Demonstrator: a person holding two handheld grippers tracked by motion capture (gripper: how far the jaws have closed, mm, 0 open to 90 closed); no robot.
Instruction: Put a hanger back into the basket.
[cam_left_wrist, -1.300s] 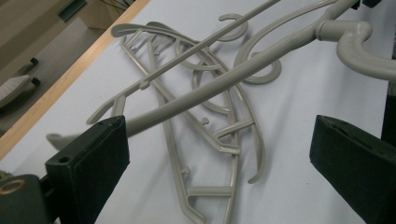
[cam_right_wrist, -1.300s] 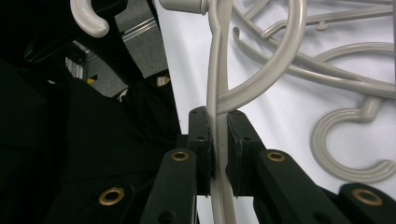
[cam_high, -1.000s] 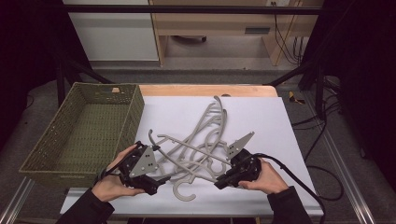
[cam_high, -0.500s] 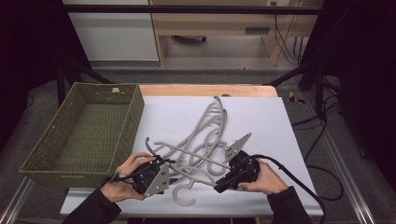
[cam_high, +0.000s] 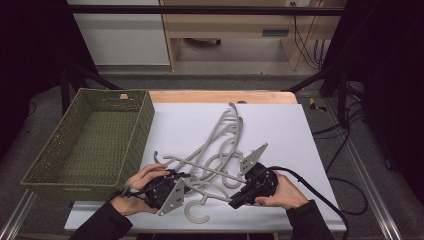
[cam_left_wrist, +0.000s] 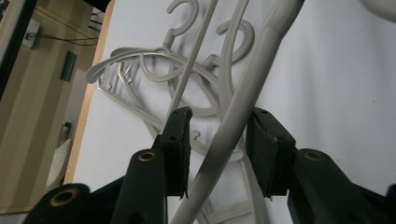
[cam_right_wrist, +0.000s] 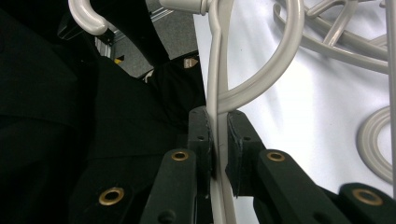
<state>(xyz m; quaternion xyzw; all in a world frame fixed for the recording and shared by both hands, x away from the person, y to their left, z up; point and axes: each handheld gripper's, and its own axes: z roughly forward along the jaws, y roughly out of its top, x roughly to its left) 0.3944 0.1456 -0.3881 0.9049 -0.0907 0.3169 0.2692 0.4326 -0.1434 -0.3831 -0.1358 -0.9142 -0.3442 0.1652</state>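
The left gripper is lying low at the near edge of the table, the left hand wrapped over its body and the forearm coming in from the bottom left. Its jaws have just been closing, and a thick grey bar of a hanger is running up between them; in the left gripper view the pads are standing a little off the bar on both sides, not yet pressing it. The right gripper is sitting just right of it, angled toward the person, the right hand cupping it from behind. Its jaws are clamped on a thin strip of hanger, pads tight against both faces.

The hangers are lying in a tangled heap across the middle and near part of the white table, hooks pointing several ways, with one hook poking out between the grippers. A green basket is standing at the left, well apart from the heap.

The tangle is making it hard to tell whether both grippers are on the same hanger. Each gripper's jaw tips are hidden under its own body in the high view.
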